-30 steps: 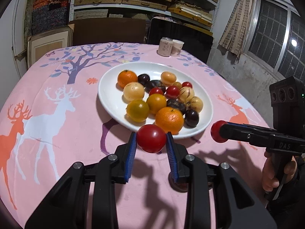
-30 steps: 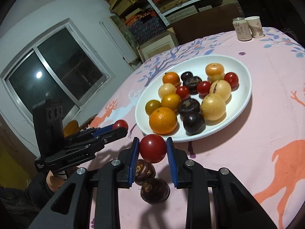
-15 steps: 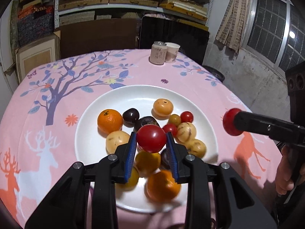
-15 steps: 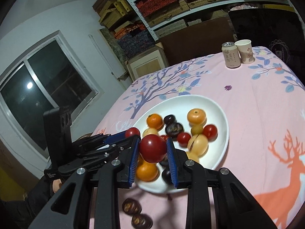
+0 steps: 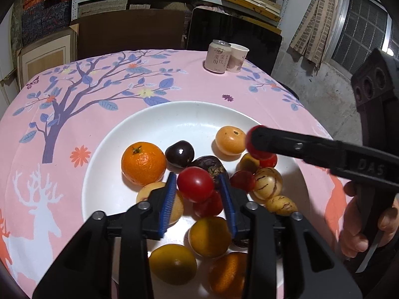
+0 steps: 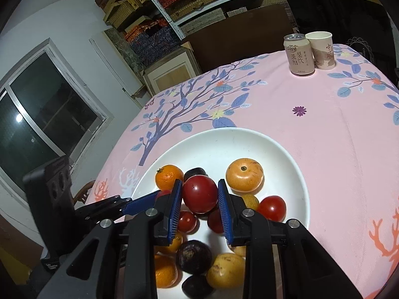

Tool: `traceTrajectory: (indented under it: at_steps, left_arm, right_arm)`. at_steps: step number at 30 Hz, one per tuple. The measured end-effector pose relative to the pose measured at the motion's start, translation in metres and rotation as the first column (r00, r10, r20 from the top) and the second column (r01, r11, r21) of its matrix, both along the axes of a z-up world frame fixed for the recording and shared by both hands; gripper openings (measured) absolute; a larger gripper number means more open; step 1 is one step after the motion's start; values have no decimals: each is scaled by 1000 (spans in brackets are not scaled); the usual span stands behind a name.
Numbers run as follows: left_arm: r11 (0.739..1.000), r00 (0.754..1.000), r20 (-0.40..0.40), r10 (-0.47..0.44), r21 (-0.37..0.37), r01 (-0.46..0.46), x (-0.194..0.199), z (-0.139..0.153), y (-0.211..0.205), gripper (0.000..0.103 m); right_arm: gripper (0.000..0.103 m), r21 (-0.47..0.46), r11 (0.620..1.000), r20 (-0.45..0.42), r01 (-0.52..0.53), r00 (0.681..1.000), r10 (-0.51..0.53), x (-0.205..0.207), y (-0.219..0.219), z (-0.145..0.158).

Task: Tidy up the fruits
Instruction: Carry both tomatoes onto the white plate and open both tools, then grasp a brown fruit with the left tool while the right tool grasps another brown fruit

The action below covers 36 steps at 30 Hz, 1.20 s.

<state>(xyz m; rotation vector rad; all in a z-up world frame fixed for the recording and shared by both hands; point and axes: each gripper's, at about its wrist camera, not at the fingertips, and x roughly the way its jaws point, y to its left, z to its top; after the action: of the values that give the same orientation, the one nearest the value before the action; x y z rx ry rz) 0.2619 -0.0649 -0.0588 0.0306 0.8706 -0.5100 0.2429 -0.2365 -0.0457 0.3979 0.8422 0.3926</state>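
Tomato (image 5: 195, 184) between opening left tongs (image 5: 197, 196)

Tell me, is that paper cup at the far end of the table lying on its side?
No, the paper cup stands upright on the pink tablecloth, right beside the drink can.

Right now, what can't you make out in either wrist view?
- Left wrist: the left gripper is opening around a red tomato; whether its pads still touch it is unclear.
- Left wrist: the fruit under the fingers on the white plate is partly covered.
- Left wrist: the right gripper shows side-on; its tomato is mostly hidden.
- Right wrist: the can print is too small to read.
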Motion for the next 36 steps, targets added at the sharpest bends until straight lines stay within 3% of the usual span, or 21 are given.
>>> traceTrajectory:
  at_steps: [1, 3, 8, 10, 11, 16, 20, 24, 27, 36]
  left_arm:
    - [1000, 1000, 12, 10, 3, -10, -2, 2, 0, 57]
    - [999, 998, 51, 33, -4, -33, -9, 9, 5, 66]
    - [998, 990, 124, 59, -21, -57, -44, 32, 26, 67]
    - [998, 989, 135, 62, -23, -59, -61, 36, 33, 75]
    - [998, 989, 140, 56, -21, -53, -72, 37, 37, 75]
    - [1000, 989, 145, 22, 8, -23, -115, 32, 46, 76]
    - [999, 990, 143, -16, 42, 10, -146, 19, 48, 76]
    - [994, 987, 132, -90, 75, 81, -174, 2, 44, 76]
    - [988, 986, 114, -125, 108, 113, -187, -8, 35, 76]
    - [989, 997, 59, -55, 138, 46, -186, -22, 32, 76]
  right_arm:
    - [29, -7, 1000, -4, 3, 1000, -3, 3, 2, -2]
    - [29, -17, 1000, -12, 7, 1000, -7, 6, 5, -4]
    - [31, -75, 997, -8, 9, 1000, -9, 11, 13, -6]
    - [32, -105, 994, 0, 23, 1000, -23, 11, 12, -6]
    - [38, -109, 994, 10, 30, 1000, -29, 9, 11, -5]
    - [39, -78, 996, 54, 41, 998, -37, -22, 2, 8]
    - [44, -65, 997, 78, 41, 996, -36, -71, -6, 15]
    - [59, -73, 995, 94, 71, 994, -64, -124, -13, 1]
    - [59, -46, 995, 75, 84, 994, -81, -147, -18, -14]
    - [61, -21, 996, 57, 89, 994, -88, -165, -23, -33]
